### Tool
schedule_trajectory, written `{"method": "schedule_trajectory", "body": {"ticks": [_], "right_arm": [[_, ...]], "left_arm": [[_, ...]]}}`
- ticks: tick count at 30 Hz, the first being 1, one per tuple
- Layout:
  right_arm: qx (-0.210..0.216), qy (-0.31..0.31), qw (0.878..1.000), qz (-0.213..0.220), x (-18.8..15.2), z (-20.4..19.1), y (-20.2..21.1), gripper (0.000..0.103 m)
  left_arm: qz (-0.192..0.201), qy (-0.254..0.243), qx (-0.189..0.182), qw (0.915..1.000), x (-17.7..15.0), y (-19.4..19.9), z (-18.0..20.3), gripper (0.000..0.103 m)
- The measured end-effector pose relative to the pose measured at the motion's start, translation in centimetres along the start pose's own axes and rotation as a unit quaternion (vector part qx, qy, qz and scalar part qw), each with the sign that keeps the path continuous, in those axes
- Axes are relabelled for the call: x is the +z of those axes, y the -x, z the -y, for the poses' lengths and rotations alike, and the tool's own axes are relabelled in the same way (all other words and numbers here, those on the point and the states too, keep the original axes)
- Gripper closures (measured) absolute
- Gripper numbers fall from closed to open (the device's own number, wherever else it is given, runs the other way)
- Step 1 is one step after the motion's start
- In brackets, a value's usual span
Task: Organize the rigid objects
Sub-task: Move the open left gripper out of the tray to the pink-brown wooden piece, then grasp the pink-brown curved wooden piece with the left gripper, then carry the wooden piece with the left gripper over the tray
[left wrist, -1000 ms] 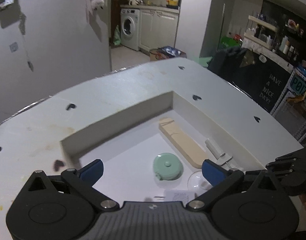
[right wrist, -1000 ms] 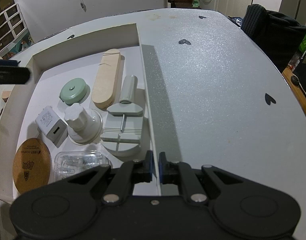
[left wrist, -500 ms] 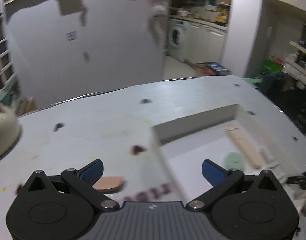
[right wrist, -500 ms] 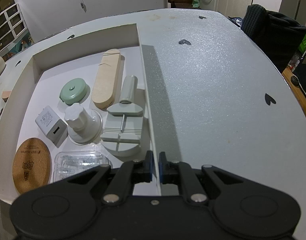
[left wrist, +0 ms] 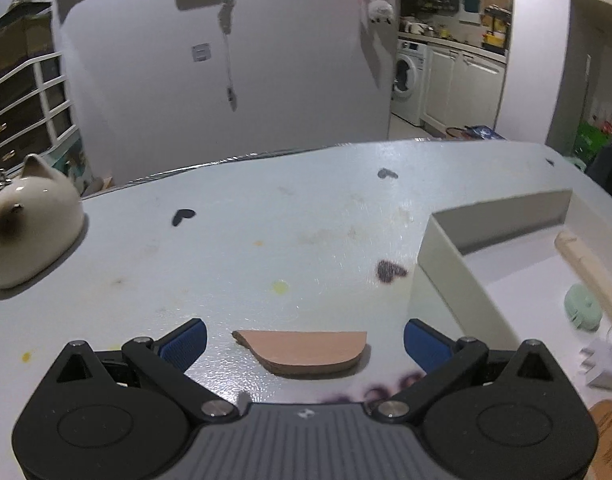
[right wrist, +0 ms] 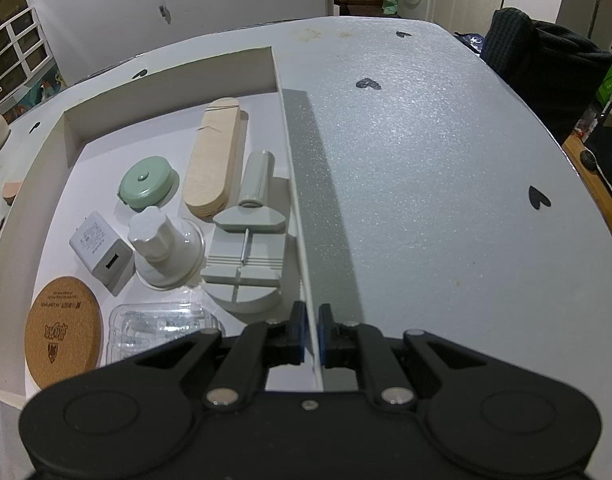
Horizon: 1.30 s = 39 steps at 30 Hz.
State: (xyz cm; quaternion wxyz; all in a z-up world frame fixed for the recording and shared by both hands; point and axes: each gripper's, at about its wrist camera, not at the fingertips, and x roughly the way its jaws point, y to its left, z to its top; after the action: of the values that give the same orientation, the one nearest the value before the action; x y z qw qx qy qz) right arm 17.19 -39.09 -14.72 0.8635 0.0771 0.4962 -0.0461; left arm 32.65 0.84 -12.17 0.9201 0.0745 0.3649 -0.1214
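A flat tan half-round piece point(left wrist: 306, 352) lies on the table outside the white box point(left wrist: 438, 276), and my left gripper point(left wrist: 303, 340) stands open around it, not touching. In the right wrist view the same piece point(right wrist: 10, 192) peeks past the box's left wall. My right gripper point(right wrist: 310, 332) is shut on the box's right wall point(right wrist: 301, 216). Inside the box lie a green round case point(right wrist: 145, 184), a wooden stick stack point(right wrist: 213, 160), a white charger point(right wrist: 101, 246), a white knob on a clear dish point(right wrist: 165, 248), a grey tool point(right wrist: 245, 256), a cork coaster point(right wrist: 61, 332) and a clear plastic case point(right wrist: 157, 326).
A cream cat-shaped ceramic piece point(left wrist: 29, 224) sits at the table's far left. Dark heart marks point(left wrist: 390, 270) and yellow spots dot the tabletop point(right wrist: 426, 160). A dark chair point(right wrist: 546, 76) stands off the right edge. A washing machine point(left wrist: 408, 80) stands in the room behind.
My left gripper swung left out of the box and lower over the table, bringing the tan piece between its open fingers. The right gripper has not moved.
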Motion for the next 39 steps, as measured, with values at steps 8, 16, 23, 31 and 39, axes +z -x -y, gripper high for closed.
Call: {"method": "schedule_trajectory", "body": {"ticks": [8, 16, 23, 31, 39], "right_arm": [[-0.002, -0.003, 1.0, -0.002, 0.0, 0.0, 0.0, 0.094], [-0.004, -0.005, 1.0, -0.004, 0.1, -0.1, -0.1, 0.094], [-0.004, -0.005, 1.0, -0.004, 0.1, -0.1, -0.1, 0.094], [-0.004, -0.005, 1.0, -0.004, 0.1, -0.1, -0.1, 0.094], [-0.004, -0.005, 1.0, -0.004, 0.1, -0.1, -0.1, 0.094]], "left_arm": [[-0.018, -0.001, -0.002, 0.9998, -1.0, -3.2, -0.6, 0.0], [-0.025, -0.018, -0.012, 0.9994, -1.0, -4.4, -0.3, 0.005], [-0.018, -0.002, -0.014, 0.9998, -1.2, -4.4, -0.5, 0.01], [-0.003, 0.016, -0.015, 0.9998, -0.3, -1.9, -0.6, 0.01], [0.052, 0.018, -0.081, 0.9952, 3.4, 2.9, 2.4, 0.01]]}}
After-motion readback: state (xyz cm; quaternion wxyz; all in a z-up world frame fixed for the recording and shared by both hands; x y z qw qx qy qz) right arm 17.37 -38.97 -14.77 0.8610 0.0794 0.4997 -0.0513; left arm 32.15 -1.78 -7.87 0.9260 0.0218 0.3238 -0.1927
